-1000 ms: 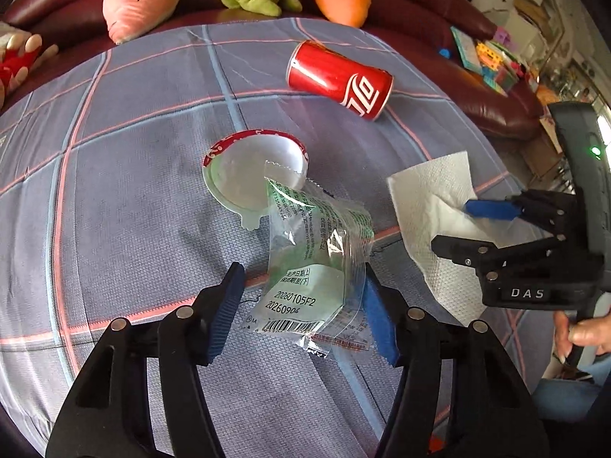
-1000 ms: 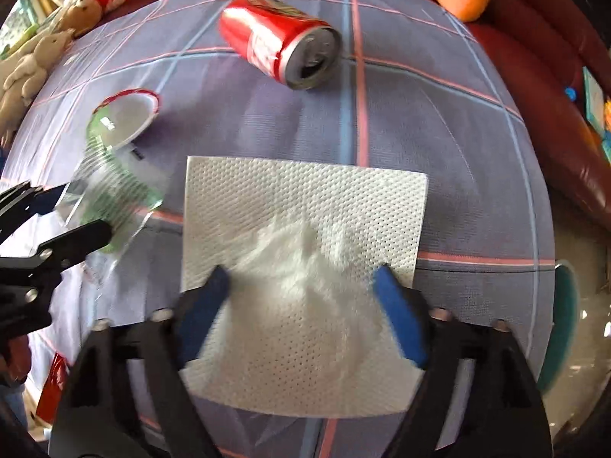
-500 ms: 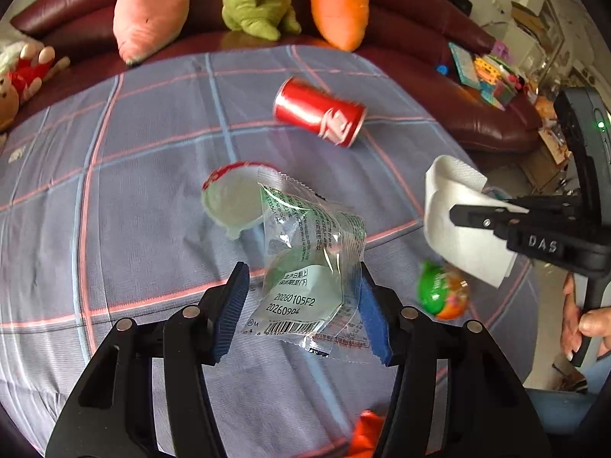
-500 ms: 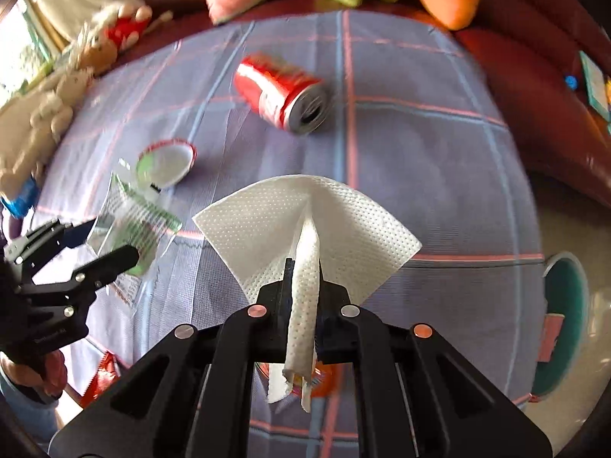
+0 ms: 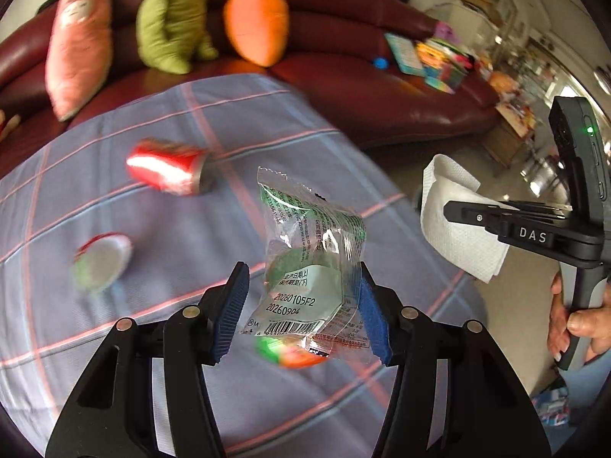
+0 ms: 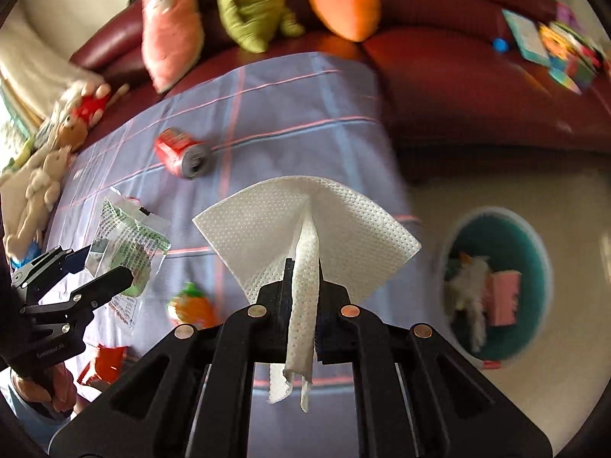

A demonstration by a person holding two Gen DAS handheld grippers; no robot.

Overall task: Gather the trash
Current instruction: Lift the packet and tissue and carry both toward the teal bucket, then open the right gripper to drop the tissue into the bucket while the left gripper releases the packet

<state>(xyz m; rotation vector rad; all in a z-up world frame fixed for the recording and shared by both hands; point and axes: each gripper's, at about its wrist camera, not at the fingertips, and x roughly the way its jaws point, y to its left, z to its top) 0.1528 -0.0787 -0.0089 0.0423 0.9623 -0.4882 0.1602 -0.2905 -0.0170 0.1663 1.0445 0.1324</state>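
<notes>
My left gripper is shut on a clear plastic wrapper with green print and holds it above the plaid tablecloth. My right gripper is shut on a white paper napkin, lifted near the table's right edge; the napkin also shows in the left wrist view. A red soda can lies on its side on the cloth. A round foil lid lies left of the wrapper. A green and orange wrapper lies on the cloth near the front.
A teal trash bin with trash inside stands on the floor right of the table. A maroon sofa with plush toys runs behind the table. A red wrapper lies at the table's front left edge.
Both grippers have lifted higher and swung right with their loads. The bin has come into the right wrist view. The can and lid look farther away.
</notes>
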